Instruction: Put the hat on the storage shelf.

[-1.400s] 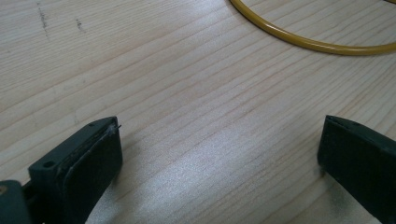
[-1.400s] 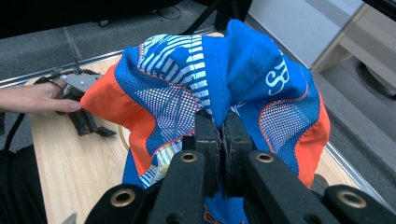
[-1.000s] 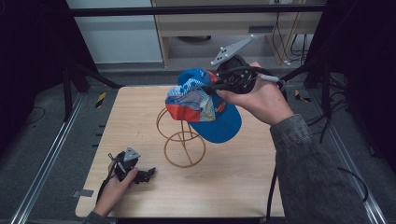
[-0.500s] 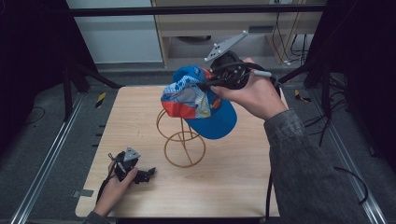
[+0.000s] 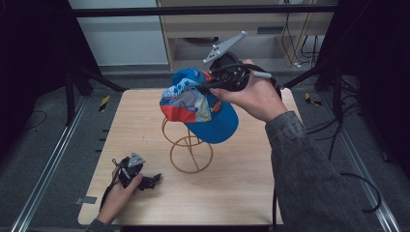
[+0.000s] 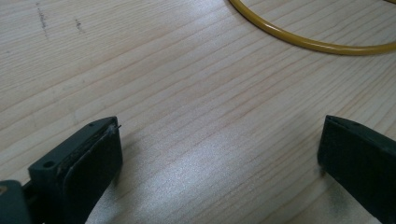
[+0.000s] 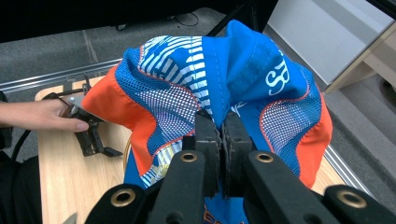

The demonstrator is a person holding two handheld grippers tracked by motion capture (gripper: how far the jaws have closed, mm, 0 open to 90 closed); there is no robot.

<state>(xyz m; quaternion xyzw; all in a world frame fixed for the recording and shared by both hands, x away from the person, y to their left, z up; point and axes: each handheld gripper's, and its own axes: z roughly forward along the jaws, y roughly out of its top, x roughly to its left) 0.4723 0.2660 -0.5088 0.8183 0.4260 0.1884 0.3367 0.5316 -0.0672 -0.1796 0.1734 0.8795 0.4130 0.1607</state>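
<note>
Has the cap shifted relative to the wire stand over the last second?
Yes. The cap, pinched in the right gripper, has risen slightly and drifted toward the far table edge, against the wire stand, which kept its place.

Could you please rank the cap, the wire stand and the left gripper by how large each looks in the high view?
1. cap, though it is raised nearer the camera
2. wire stand
3. left gripper, smallest

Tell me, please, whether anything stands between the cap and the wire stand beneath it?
Nothing visible does. The cap, pinched by the right hand-held gripper, hangs just over the wire stand; the left hand-held gripper rests aside.
</note>
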